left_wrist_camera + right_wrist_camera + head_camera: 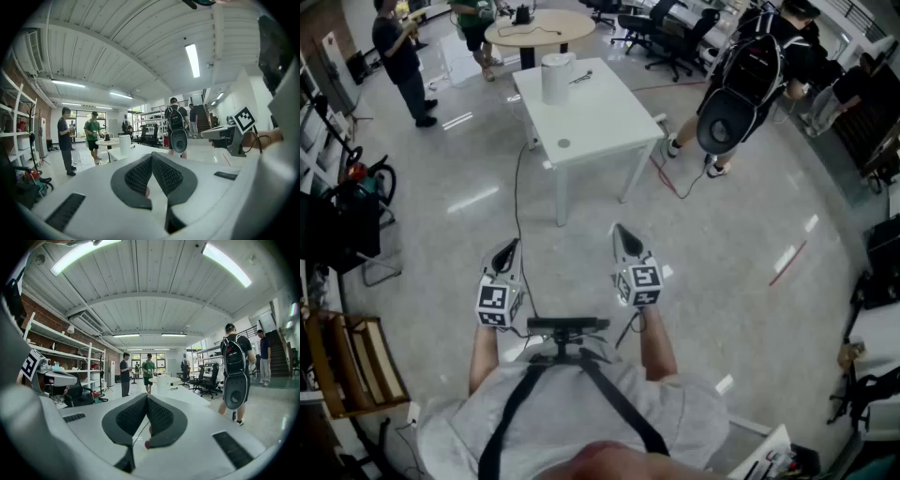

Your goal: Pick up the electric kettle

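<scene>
The electric kettle (555, 77), a white cylinder, stands at the far end of a white square table (600, 122) well ahead of me. The left gripper view shows the kettle (124, 144) small and distant, and so does the right gripper view, where the kettle (162, 383) sits just above the jaws. My left gripper (511, 246) and right gripper (622, 231) hang side by side over the floor, short of the table. Both are shut with nothing between the pads, as seen close up on the left gripper (152, 155) and the right gripper (146, 397).
A person with a black backpack (750, 75) stands right of the table. Two people (398, 56) stand by a round table (539, 26) at the back. A black cable (517, 216) runs across the floor from the table. Shelves and clutter (342, 234) line the left side.
</scene>
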Action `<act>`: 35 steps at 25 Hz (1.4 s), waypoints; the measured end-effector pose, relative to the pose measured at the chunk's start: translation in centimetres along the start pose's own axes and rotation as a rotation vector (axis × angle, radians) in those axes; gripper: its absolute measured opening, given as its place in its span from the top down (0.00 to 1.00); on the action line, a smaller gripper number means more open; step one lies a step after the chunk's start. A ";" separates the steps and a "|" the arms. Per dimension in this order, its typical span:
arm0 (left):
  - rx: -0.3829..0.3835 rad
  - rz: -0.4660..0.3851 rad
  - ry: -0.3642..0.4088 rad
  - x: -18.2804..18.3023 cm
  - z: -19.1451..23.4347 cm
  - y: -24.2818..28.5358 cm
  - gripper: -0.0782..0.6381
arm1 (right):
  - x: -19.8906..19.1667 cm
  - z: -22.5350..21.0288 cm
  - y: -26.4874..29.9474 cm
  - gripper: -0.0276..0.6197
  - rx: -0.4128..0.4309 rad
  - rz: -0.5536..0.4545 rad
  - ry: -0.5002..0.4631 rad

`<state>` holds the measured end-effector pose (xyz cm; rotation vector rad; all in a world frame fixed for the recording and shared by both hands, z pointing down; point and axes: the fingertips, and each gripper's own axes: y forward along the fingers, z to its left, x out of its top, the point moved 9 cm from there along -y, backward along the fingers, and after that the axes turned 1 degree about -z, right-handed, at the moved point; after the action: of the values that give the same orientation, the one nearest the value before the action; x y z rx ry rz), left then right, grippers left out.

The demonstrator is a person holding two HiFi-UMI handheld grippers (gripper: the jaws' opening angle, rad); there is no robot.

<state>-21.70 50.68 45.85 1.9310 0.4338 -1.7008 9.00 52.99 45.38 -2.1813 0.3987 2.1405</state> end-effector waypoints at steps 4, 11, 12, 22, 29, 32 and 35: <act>0.011 -0.015 0.001 0.2 0.1 -0.1 0.89 | 0.3 0.1 -0.1 0.94 -0.002 0.005 0.000; 0.016 -0.019 0.004 0.3 0.5 0.0 0.88 | -0.5 -0.4 0.4 0.94 0.006 -0.018 0.016; 0.019 -0.017 0.004 0.2 0.6 0.0 0.89 | -0.6 -0.3 0.5 0.94 0.007 -0.010 0.012; 0.008 -0.013 -0.005 -0.4 2.6 -0.2 0.89 | -0.1 1.9 1.5 0.94 -0.009 0.017 0.005; -0.015 -0.034 -0.018 0.5 4.1 0.9 0.89 | 0.4 2.1 2.4 0.94 -0.024 0.024 -0.015; -0.016 -0.039 -0.021 0.9 4.9 1.1 0.88 | 0.8 2.4 2.9 0.94 -0.029 0.021 -0.029; -0.012 -0.042 -0.026 1.3 6.0 1.8 0.88 | 1.4 2.7 3.9 0.94 -0.030 0.018 -0.025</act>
<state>-25.37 45.69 44.47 1.9015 0.4766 -1.7447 5.46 49.67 44.48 -2.1725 0.3889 2.1948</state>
